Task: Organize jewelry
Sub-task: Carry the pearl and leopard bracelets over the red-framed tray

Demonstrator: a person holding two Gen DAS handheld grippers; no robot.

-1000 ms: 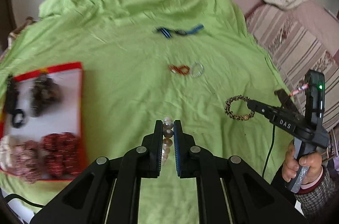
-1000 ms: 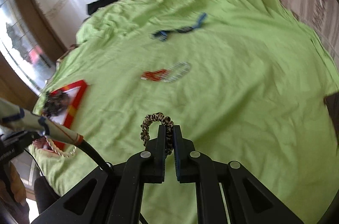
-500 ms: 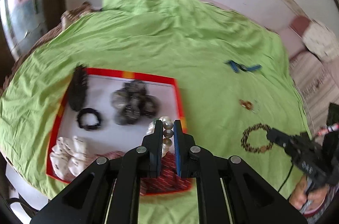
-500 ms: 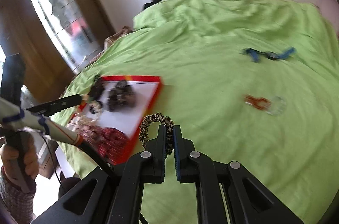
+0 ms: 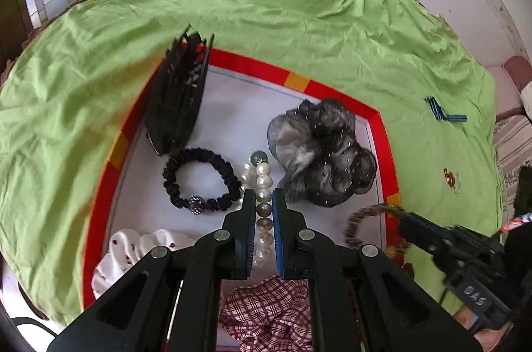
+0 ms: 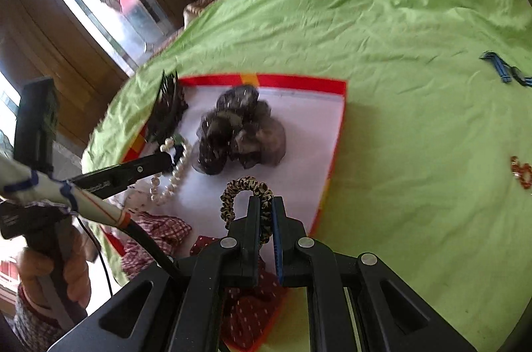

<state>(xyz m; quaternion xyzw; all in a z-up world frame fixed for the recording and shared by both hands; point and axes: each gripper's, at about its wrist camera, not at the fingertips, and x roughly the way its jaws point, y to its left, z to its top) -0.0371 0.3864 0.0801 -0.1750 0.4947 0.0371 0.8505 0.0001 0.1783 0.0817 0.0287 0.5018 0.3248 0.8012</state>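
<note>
I have both pieces carried over the red-bordered tray (image 5: 332, 92) on the bed, so each can drop among the sorted items. My left hand-held gripper (image 5: 264, 202) is clenched on the pearl bracelet (image 5: 262, 182), which sticks out ahead of its tips, the black scrunchie (image 5: 199, 182) just to their left. My right hand-held gripper (image 6: 264, 212) pinches the leopard-print scrunchie (image 6: 244, 185), looping ahead of its fingers, the grey organza scrunchie (image 6: 242, 129) beyond.

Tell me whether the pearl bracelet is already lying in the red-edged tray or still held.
Held. The pearl bracelet sits clamped between the left hand-held gripper fingers and dangles above the tray, as the right wrist view shows.
</note>
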